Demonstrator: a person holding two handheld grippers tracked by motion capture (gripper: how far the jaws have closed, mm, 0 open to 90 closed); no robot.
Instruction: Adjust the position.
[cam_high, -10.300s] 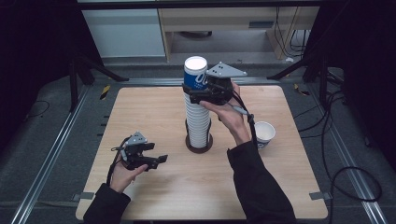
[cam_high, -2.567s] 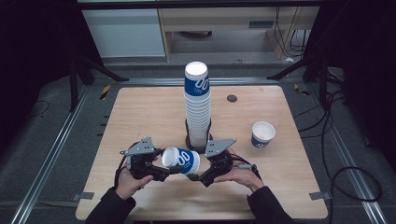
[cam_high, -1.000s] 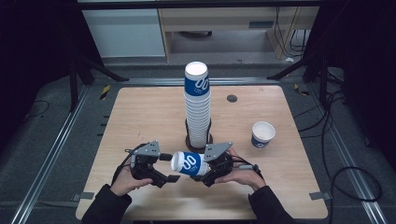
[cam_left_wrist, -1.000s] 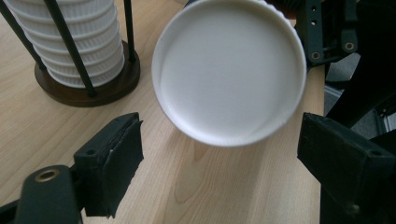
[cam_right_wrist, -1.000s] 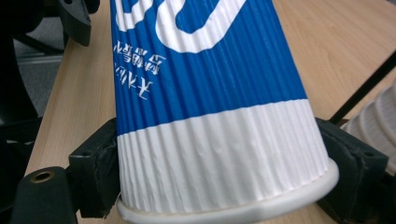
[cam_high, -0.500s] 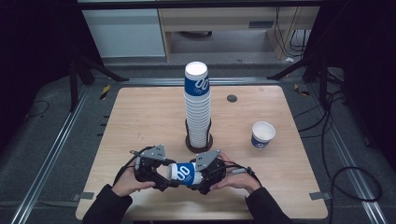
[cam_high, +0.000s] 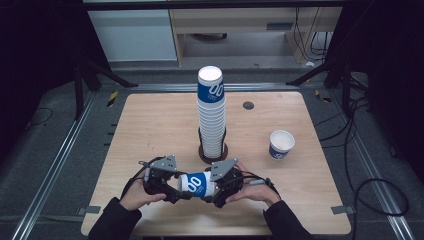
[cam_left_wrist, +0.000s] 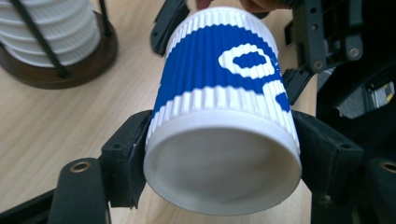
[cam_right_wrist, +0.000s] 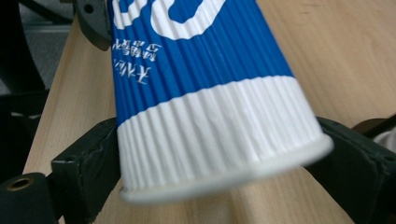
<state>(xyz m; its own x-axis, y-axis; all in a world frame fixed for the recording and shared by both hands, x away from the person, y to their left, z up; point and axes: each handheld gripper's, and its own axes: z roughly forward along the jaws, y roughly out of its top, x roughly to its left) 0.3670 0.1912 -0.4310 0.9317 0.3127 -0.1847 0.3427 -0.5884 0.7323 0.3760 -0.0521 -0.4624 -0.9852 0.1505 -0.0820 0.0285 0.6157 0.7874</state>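
Note:
A blue and white ribbed paper cup (cam_high: 197, 184) lies level above the table's near edge, between my two grippers. My left gripper (cam_high: 176, 186) has just been closing. In the left gripper view its jaws (cam_left_wrist: 223, 163) press on both sides of the cup (cam_left_wrist: 219, 93) at its white closed end. My right gripper (cam_high: 216, 187) has just been opening. In the right gripper view its jaws (cam_right_wrist: 222, 163) stand close beside the cup (cam_right_wrist: 205, 84) near the rolled rim, with no clear squeeze.
A tall stack of the same cups (cam_high: 211, 115) stands in a dark round holder (cam_high: 212, 152) at the middle of the wooden table (cam_high: 150, 125). One cup (cam_high: 281, 144) stands upright at the right. A small black disc (cam_high: 248, 105) lies at the back.
The cup and both hands have come a little toward the near edge. The left jaws, open beside the cup a second ago, now hold its closed end.

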